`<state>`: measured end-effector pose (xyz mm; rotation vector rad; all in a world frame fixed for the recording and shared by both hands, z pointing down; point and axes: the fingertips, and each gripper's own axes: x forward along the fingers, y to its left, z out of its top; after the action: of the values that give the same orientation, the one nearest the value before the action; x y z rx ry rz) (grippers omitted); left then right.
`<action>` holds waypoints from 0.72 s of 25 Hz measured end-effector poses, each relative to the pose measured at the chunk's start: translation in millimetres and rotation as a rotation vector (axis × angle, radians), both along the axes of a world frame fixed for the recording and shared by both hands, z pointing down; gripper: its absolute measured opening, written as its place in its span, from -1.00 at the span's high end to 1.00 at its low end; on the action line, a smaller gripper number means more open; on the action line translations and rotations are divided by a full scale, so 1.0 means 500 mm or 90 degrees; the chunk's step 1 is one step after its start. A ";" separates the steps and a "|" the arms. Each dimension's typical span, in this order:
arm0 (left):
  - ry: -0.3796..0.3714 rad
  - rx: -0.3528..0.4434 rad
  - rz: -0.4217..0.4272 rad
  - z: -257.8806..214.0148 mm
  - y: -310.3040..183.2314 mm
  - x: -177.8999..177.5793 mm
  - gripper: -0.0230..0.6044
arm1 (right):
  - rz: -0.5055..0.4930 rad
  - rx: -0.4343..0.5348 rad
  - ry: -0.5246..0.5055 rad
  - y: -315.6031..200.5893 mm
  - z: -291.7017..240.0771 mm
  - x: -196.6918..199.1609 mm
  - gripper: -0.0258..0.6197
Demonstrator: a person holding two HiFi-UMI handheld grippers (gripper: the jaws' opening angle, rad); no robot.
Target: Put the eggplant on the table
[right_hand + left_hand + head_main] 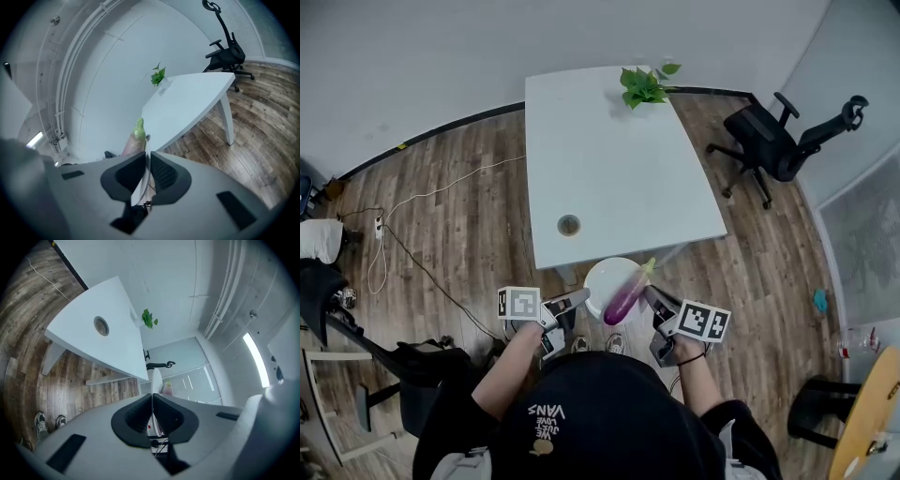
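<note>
A purple eggplant (625,296) with a green stem lies on a white plate (602,277) that I hold in the air just off the near edge of the white table (619,159). My left gripper (579,299) is shut on the plate's left rim, and my right gripper (652,297) is shut on its right rim. In the left gripper view the plate (155,378) runs edge-on between the closed jaws of the left gripper (152,404), with the eggplant (167,388) behind. In the right gripper view the eggplant (135,137) rises above the rim held by the right gripper (146,164).
On the table are a round cable hole (569,225) near the front and a small green plant (644,84) at the far end. A black office chair (780,139) stands to the right. A white cable (431,192) trails over the wood floor on the left.
</note>
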<state>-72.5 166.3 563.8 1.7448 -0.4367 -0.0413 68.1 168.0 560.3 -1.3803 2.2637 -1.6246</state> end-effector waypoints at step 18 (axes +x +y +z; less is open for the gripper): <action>0.003 -0.001 -0.024 0.003 -0.056 0.069 0.86 | -0.024 -0.003 -0.012 -0.066 0.004 0.069 0.79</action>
<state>-38.1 138.3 565.3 1.7346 -0.4651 -0.0718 102.5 135.0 562.0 -1.3266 2.2901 -1.6478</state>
